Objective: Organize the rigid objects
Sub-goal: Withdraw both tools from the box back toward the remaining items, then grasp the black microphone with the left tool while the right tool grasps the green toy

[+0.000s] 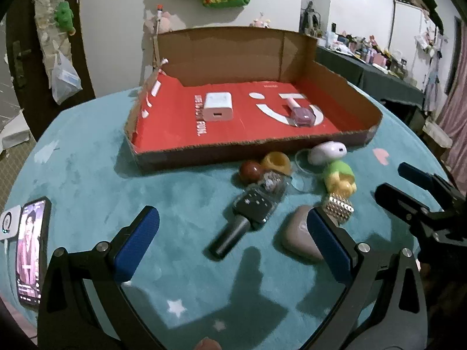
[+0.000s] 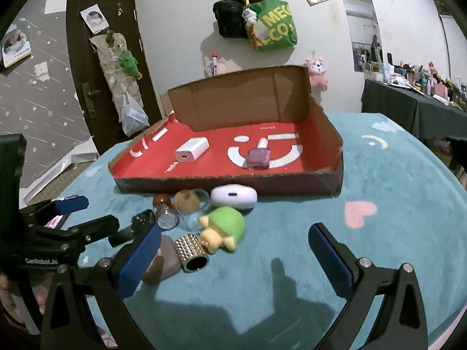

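A cardboard tray with a red floor (image 1: 163,134) (image 2: 321,143) holds a white charger (image 1: 217,106) (image 2: 192,148) and a pink nail polish bottle (image 1: 302,112) (image 2: 258,157). In front of it lie a black toy microphone (image 1: 248,215), a brown ball (image 1: 251,171), a yellow ring (image 1: 275,162), a white earbud case (image 1: 328,151) (image 2: 233,195), a green turtle toy (image 1: 340,179) (image 2: 223,229), a studded silver cylinder (image 1: 338,210) (image 2: 192,252) and a grey-pink case (image 1: 300,237) (image 2: 163,259). My left gripper (image 1: 233,245) is open over the microphone. My right gripper (image 2: 233,259) is open beside the turtle.
A phone (image 1: 30,250) with a lit screen lies at the teal table's (image 1: 87,175) left edge beside a small white device (image 1: 10,223). The right gripper (image 1: 420,201) shows in the left view; the left gripper (image 2: 73,218) shows in the right view. A cluttered dark table (image 2: 423,108) stands behind.
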Demonstrator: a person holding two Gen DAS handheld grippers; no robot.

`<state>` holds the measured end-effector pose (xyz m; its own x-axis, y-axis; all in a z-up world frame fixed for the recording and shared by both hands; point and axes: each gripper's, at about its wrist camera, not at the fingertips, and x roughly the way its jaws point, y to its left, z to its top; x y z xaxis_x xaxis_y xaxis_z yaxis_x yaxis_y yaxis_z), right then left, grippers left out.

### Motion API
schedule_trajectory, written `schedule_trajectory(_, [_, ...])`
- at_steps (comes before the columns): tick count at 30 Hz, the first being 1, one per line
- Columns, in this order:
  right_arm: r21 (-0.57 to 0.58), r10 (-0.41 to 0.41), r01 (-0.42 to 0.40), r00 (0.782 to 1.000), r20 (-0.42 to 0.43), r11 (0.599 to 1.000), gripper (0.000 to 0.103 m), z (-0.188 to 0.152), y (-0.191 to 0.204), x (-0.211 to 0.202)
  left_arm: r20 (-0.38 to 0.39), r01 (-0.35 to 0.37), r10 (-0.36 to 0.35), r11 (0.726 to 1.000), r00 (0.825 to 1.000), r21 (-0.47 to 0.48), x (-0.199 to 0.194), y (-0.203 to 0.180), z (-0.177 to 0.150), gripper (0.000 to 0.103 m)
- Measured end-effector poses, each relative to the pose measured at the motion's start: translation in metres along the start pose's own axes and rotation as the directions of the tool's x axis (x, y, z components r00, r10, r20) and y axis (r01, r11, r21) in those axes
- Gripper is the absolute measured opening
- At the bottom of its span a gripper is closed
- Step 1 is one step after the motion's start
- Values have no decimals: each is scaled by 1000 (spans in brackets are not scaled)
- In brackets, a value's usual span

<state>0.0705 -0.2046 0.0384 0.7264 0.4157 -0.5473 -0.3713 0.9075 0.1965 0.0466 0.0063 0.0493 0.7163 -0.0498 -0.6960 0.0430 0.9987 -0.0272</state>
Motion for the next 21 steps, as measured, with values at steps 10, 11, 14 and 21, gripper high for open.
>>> schedule_trajectory(10, [-23,-11,10,997,-73,1000,103,-8,1,13,-52,-26,23,998,998,-58,15,14,-3,103])
schedule_trajectory(11, [-27,-15,13,997,-76,1000,103,-9,2,14,-53,-32,29,998,998,-53,16,14,-4,103])
schedule_trajectory(14, [-29,-23,21,996,-86,999,103,-11,3,17,-59,-55,53,998,997,-29,22,13,-5,103])
schedule_trajectory(21, [-26,-38,36,995,-94,999,102,-12,5,21,-52,-77,76,997,996,-10,33,13,-2,102])
